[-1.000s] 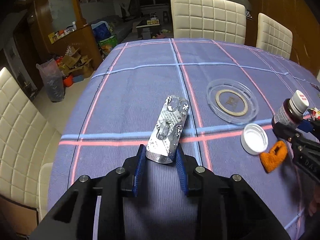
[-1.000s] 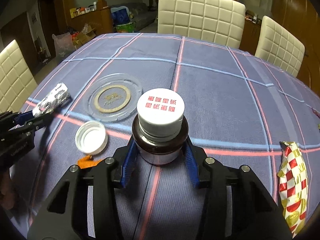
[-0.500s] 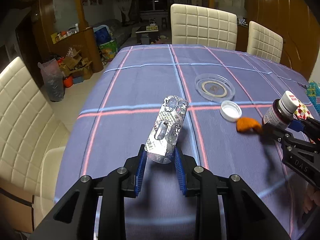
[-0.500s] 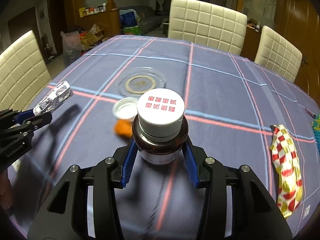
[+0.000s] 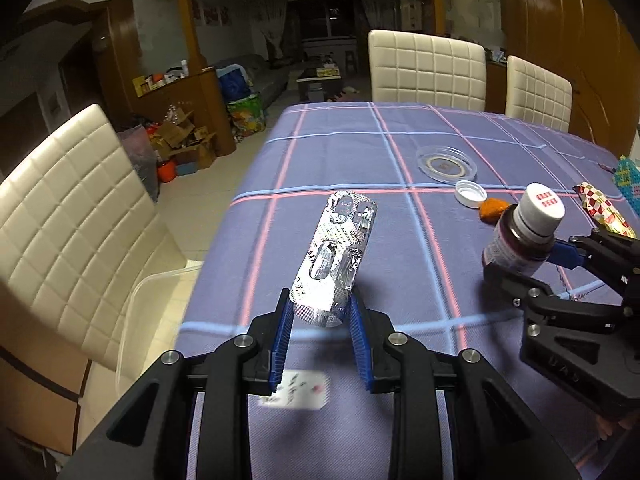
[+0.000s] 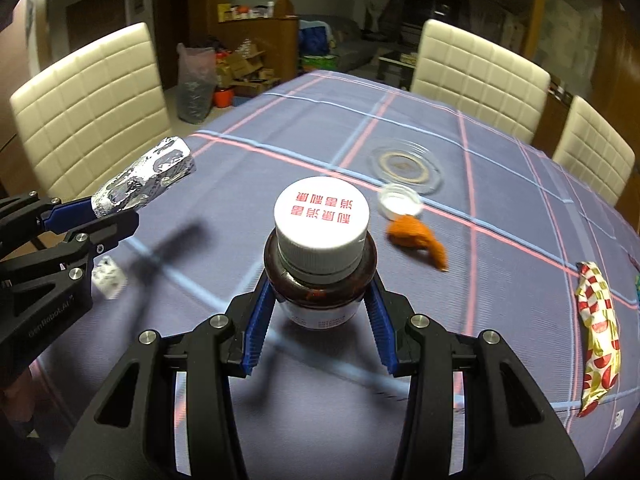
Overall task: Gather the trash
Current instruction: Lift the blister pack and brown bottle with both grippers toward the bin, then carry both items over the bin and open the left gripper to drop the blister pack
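We had both tools loaded and lifted clear of the counter (image 5: 320,152), its blue plaid cloth running away from us toward the cream chairs. To the left of the counter's near edge, below it and in front of a chair, a clear plastic bin (image 5: 140,304) showed its rim, and we judged it the likely place for the trash, though nothing confirmed that. That bin lay down and to the left of the left tool (image 5: 320,312), so the left arm was the nearer one and the coming move turned on swinging leftward over the edge. The left tool was clamped on the near end of a foil blister pack (image 5: 336,256), whose long axis pointed up and away from the fingers. The right tool (image 6: 316,312) was clamped around the body of a brown medicine bottle (image 6: 320,276), upright with its white cap on, to the right of the blister pack and well apart from it. Still lying on the counter beyond us were a clear round dish (image 6: 406,164), a red-and-gold wrapper (image 6: 598,340), a loose white cap (image 6: 400,204) and an orange scrap (image 6: 416,234) just beside it.
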A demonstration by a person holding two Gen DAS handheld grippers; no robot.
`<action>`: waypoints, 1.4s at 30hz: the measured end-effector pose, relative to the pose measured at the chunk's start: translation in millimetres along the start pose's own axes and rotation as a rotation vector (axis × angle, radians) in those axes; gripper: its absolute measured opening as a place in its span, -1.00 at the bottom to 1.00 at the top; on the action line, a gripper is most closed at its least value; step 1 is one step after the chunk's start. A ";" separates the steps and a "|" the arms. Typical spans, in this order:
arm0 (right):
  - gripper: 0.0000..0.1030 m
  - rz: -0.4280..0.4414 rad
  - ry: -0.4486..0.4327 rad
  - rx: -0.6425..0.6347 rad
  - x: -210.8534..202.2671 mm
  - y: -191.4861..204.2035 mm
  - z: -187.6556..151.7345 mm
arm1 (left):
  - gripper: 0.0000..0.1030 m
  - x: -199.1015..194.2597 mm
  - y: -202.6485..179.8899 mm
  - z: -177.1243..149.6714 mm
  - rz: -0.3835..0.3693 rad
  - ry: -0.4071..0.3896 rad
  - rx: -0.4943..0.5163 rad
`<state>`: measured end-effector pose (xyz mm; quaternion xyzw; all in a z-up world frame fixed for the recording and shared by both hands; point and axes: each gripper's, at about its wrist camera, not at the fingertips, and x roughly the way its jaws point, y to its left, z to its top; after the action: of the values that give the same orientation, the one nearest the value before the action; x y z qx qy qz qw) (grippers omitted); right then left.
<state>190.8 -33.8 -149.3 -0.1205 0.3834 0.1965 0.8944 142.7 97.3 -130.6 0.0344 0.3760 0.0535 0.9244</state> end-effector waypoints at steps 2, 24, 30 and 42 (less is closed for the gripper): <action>-0.10 0.011 -0.006 -0.015 -2.0 10.2 0.7 | -0.46 -4.7 10.0 -5.7 0.014 -0.003 -0.008; -0.10 0.101 -0.038 -0.211 -3.1 119.4 28.8 | -0.46 -23.3 98.3 -31.6 0.122 -0.024 -0.132; -0.10 0.118 -0.053 -0.246 -0.9 141.3 42.0 | -0.46 -25.6 119.3 -34.8 0.145 -0.031 -0.167; -0.10 0.153 -0.071 -0.322 6.7 182.4 62.0 | -0.46 -26.1 158.4 -40.1 0.195 -0.031 -0.224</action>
<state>153.6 153.8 -124.0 -0.2254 0.3231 0.3269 0.8590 84.6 252.1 -124.8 -0.0319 0.3482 0.1842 0.9186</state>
